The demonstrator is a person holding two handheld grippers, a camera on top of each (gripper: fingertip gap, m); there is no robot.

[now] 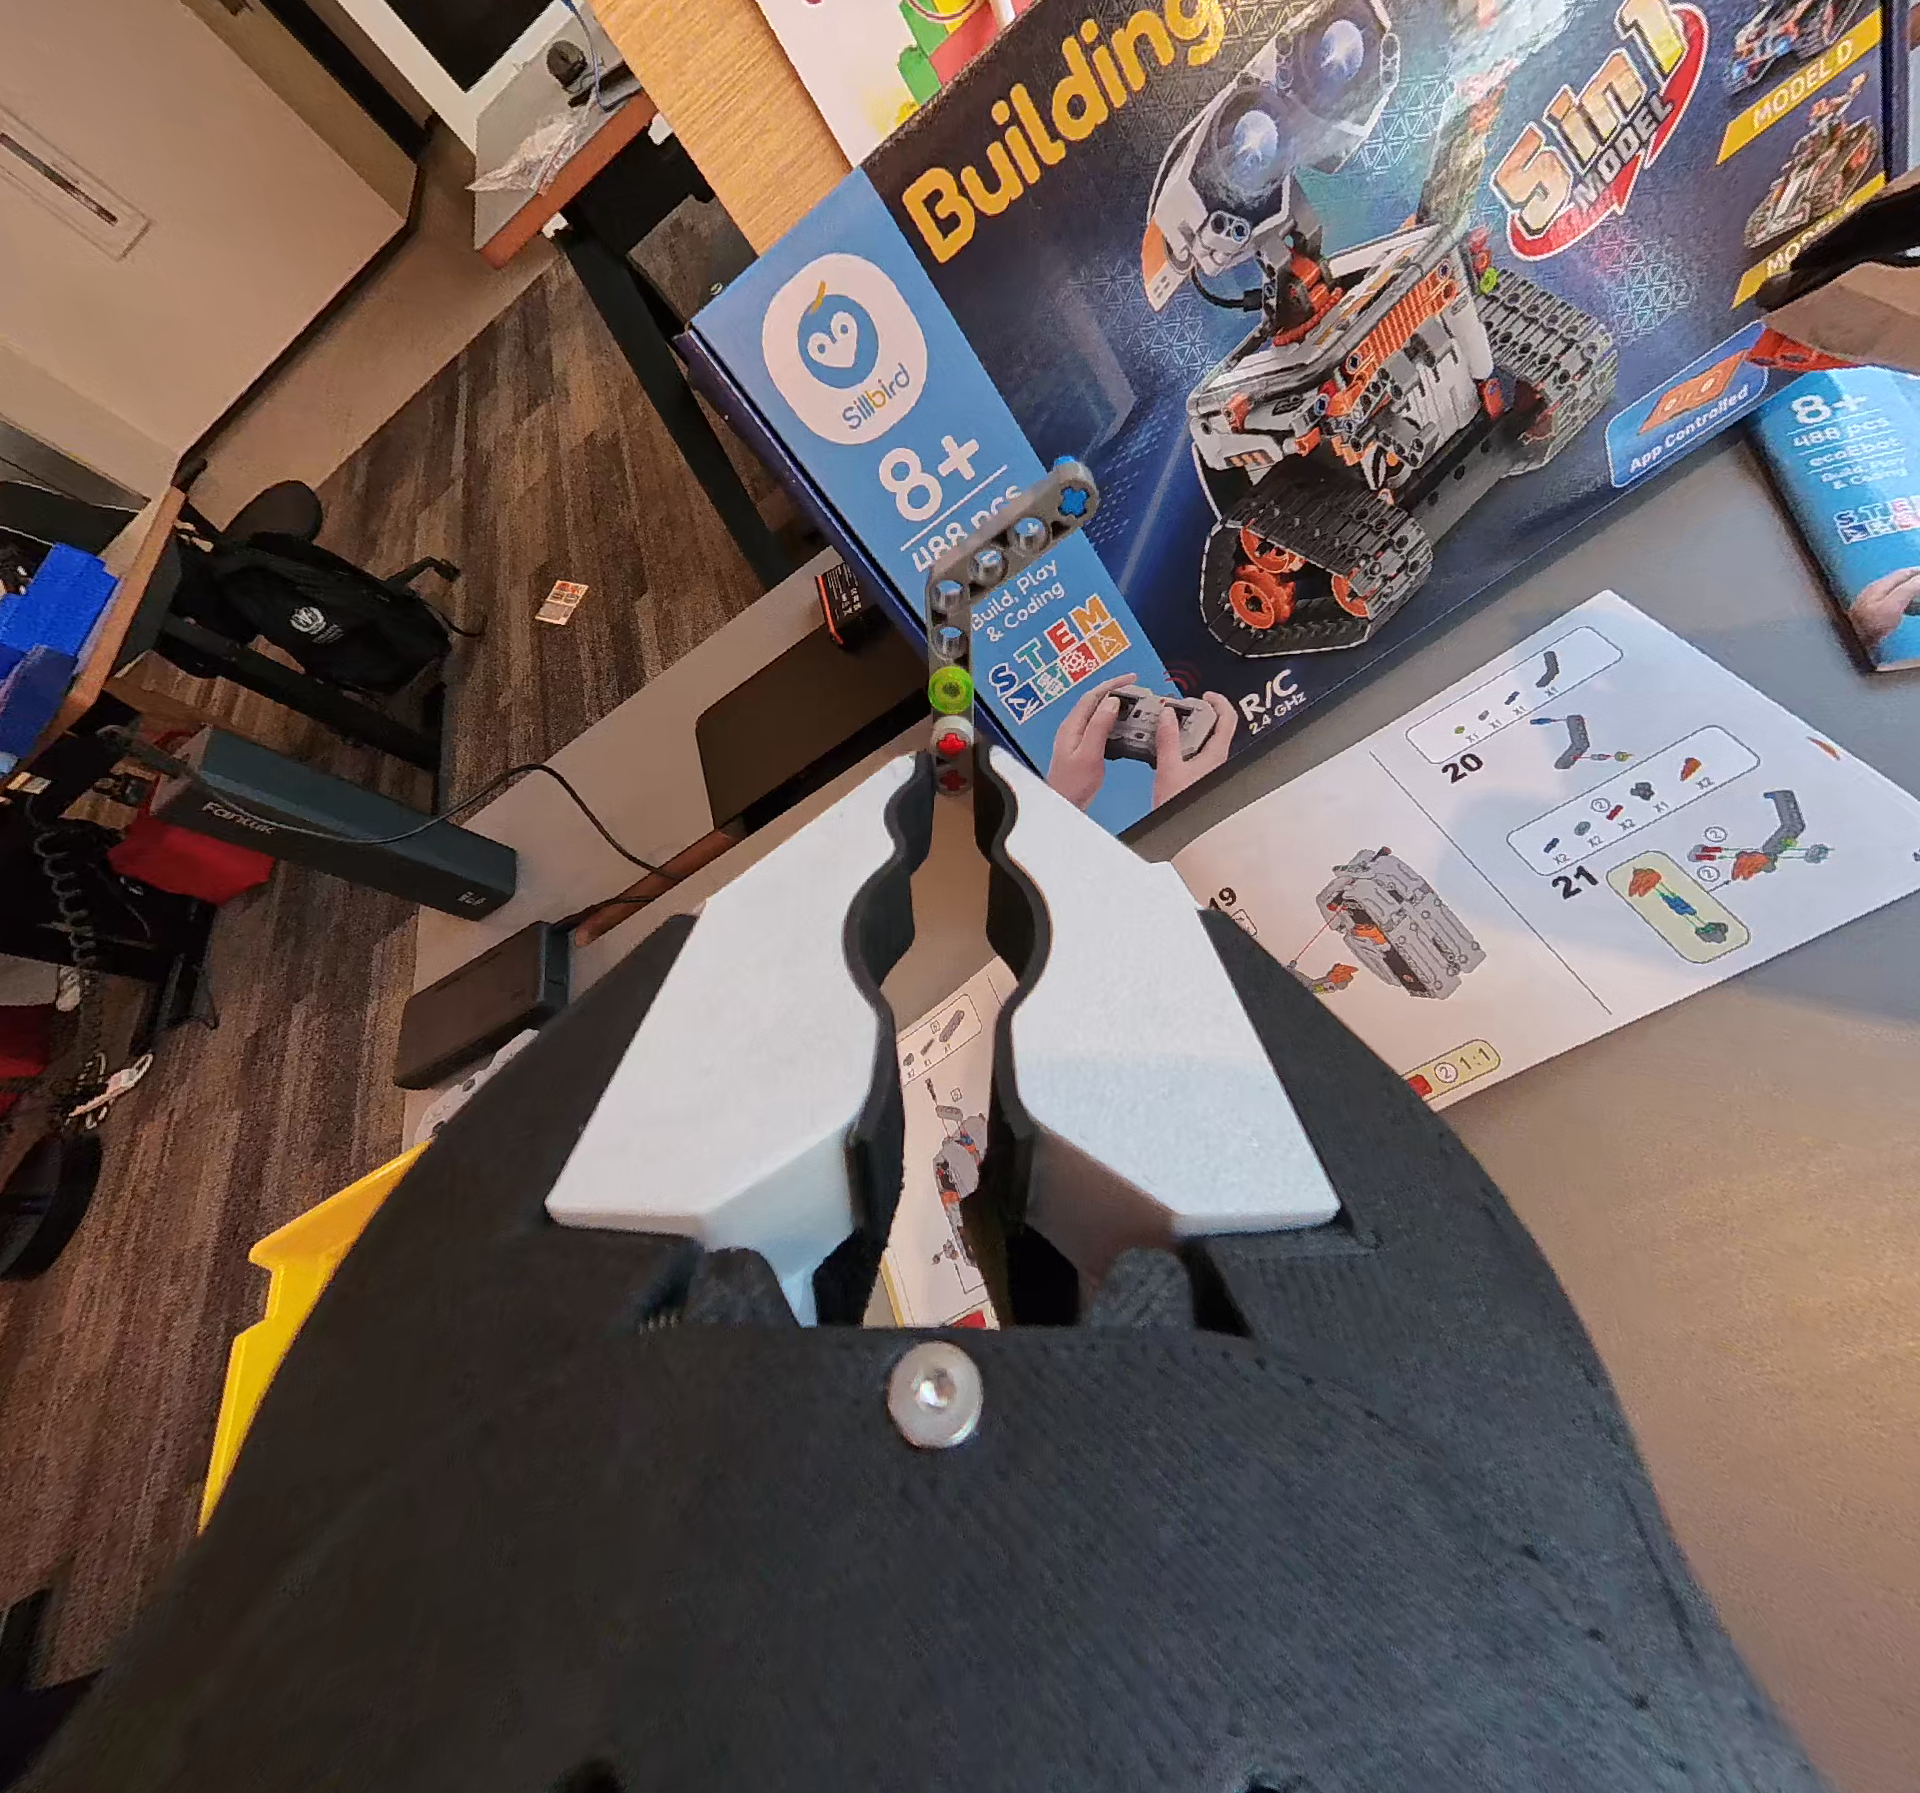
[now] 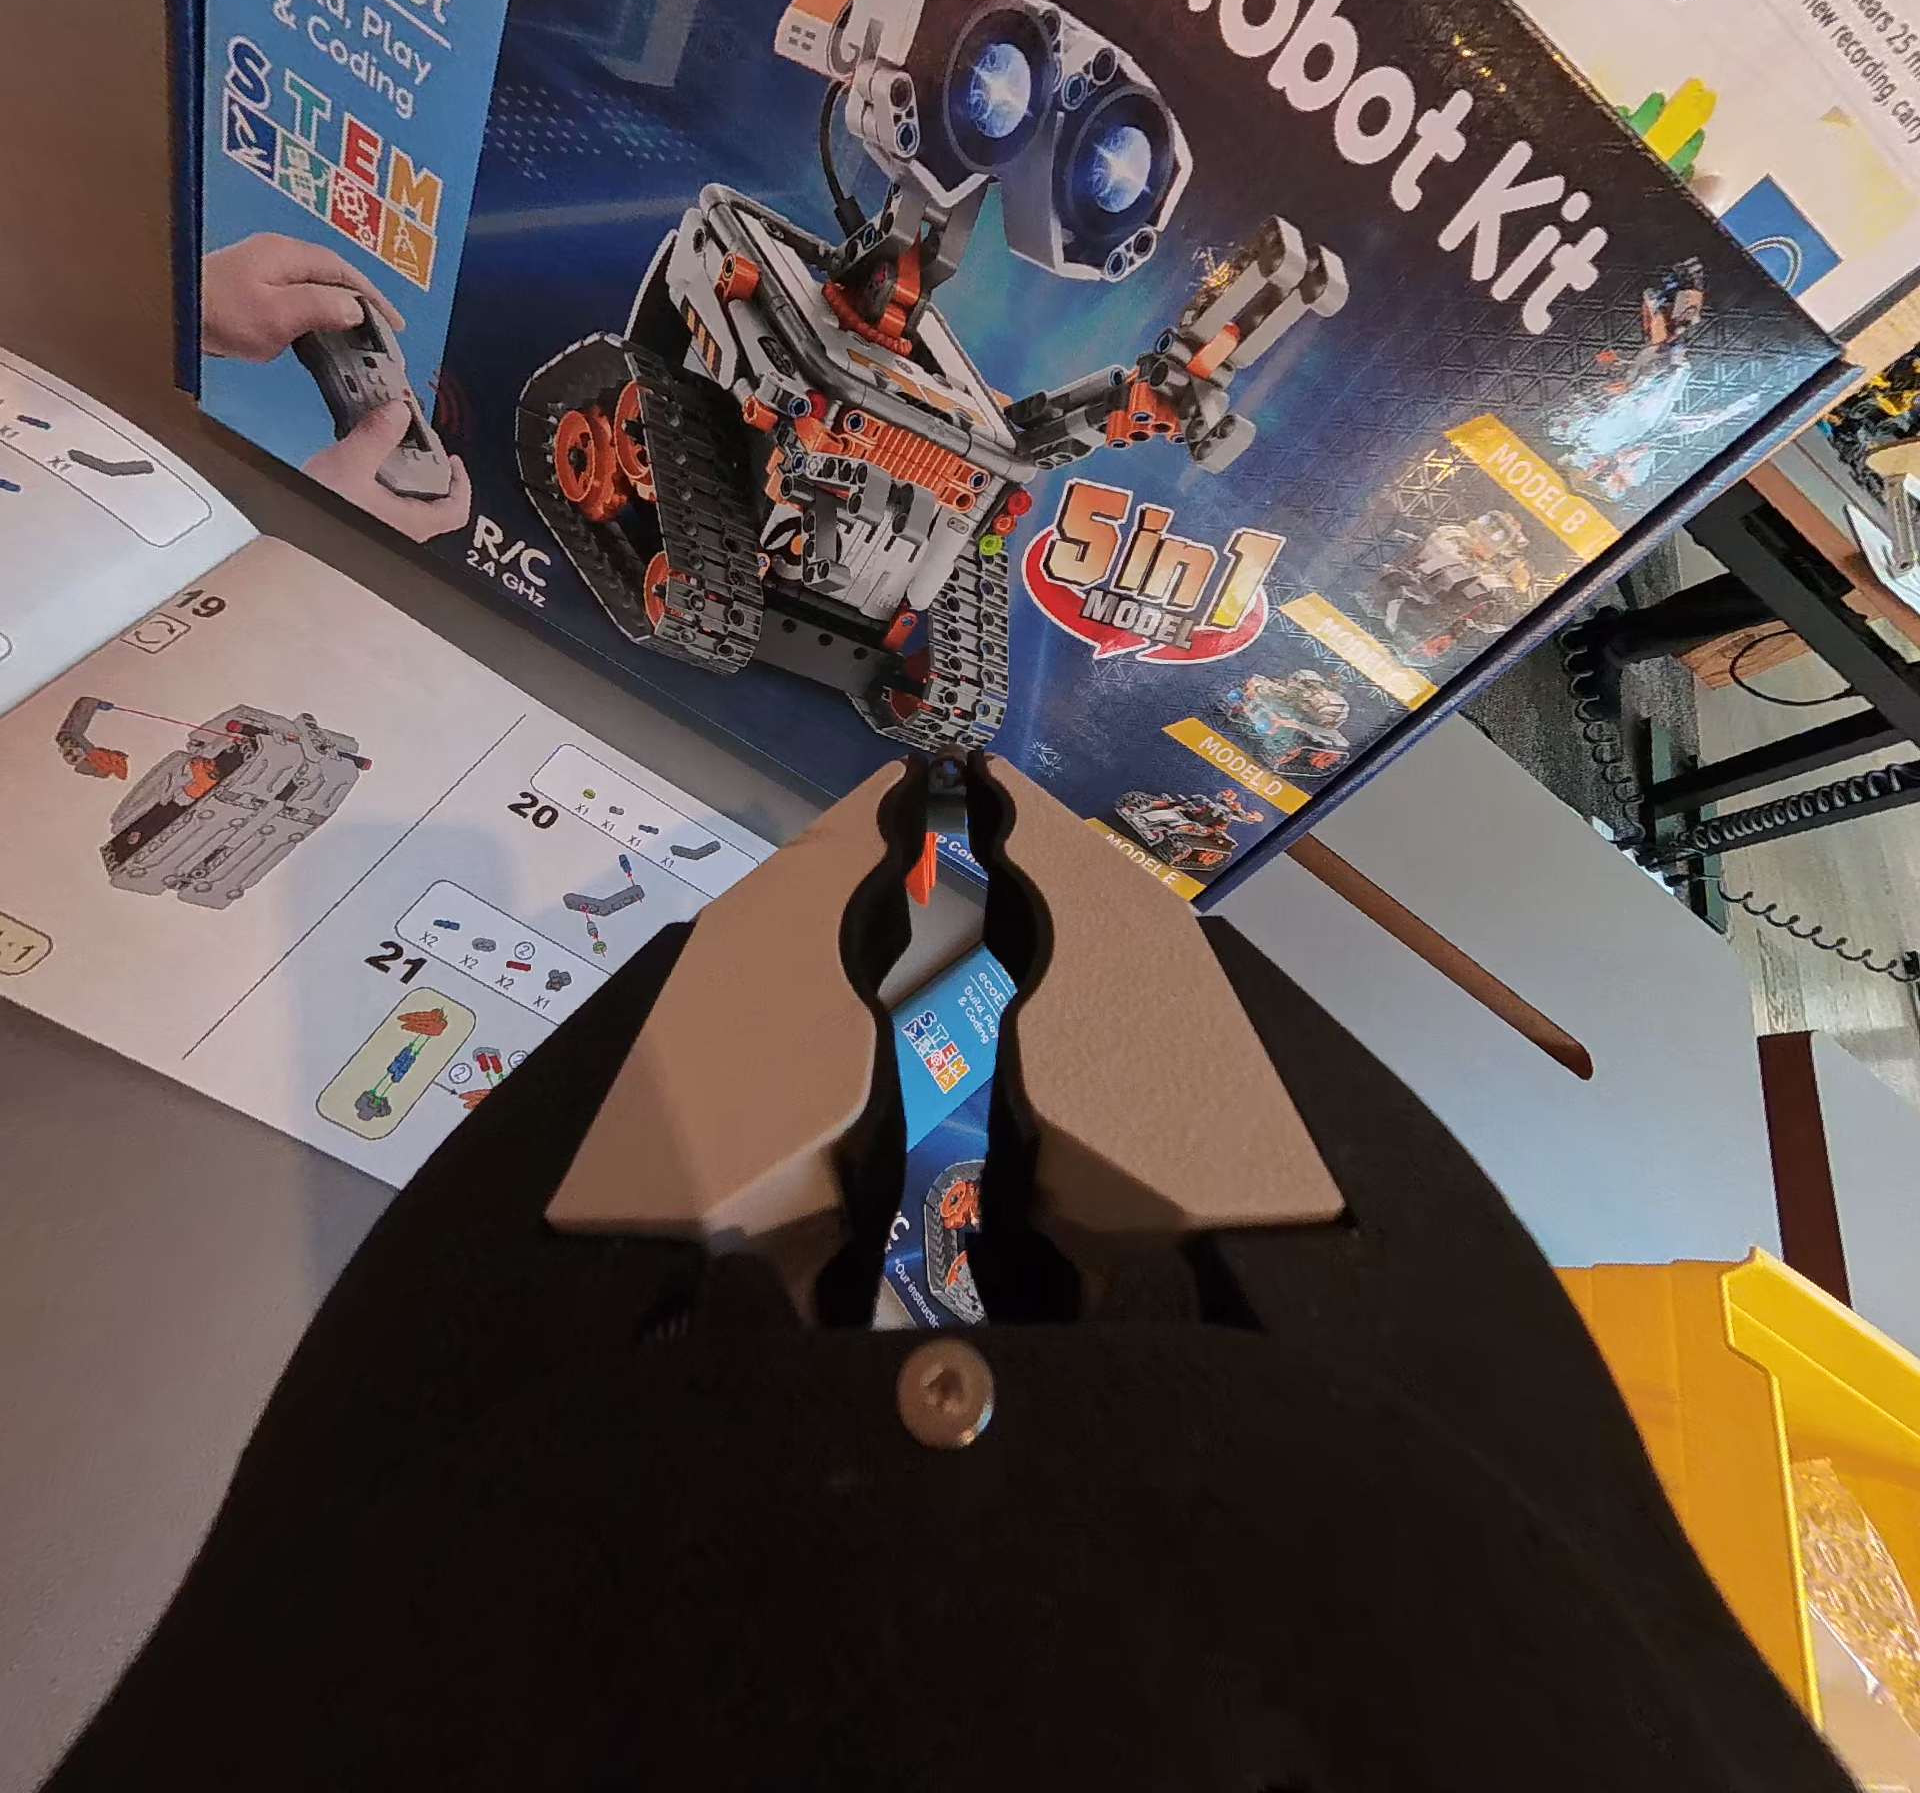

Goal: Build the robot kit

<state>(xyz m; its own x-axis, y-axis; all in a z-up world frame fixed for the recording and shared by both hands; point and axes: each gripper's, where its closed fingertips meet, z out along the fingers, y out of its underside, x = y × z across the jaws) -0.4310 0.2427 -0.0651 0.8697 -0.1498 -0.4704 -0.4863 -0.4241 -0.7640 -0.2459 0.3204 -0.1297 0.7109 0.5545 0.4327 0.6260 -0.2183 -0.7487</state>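
My left gripper (image 1: 951, 775) is shut on the lower end of a grey bent toy beam (image 1: 987, 567). The beam sticks up past the fingertips and carries a red pin, a green bush and a blue pin at its top end. My right gripper (image 2: 948, 775) is shut on a small dark piece (image 2: 945, 773) with an orange part (image 2: 921, 868) hanging between the fingers. Both are held above a grey table (image 1: 1662, 1276), in front of a big blue robot kit box (image 1: 1351, 309), which also shows in the right wrist view (image 2: 1039, 341).
An open instruction booklet (image 1: 1538, 860) lies on the table; it also shows in the right wrist view (image 2: 312, 808). A smaller blue booklet (image 1: 1860, 507) lies at right. Yellow bins (image 1: 281, 1328) (image 2: 1787, 1431) sit at the table edges. Floor, bags and desks lie beyond the left edge. About 20 centimeters separates my left fingertips from my right.
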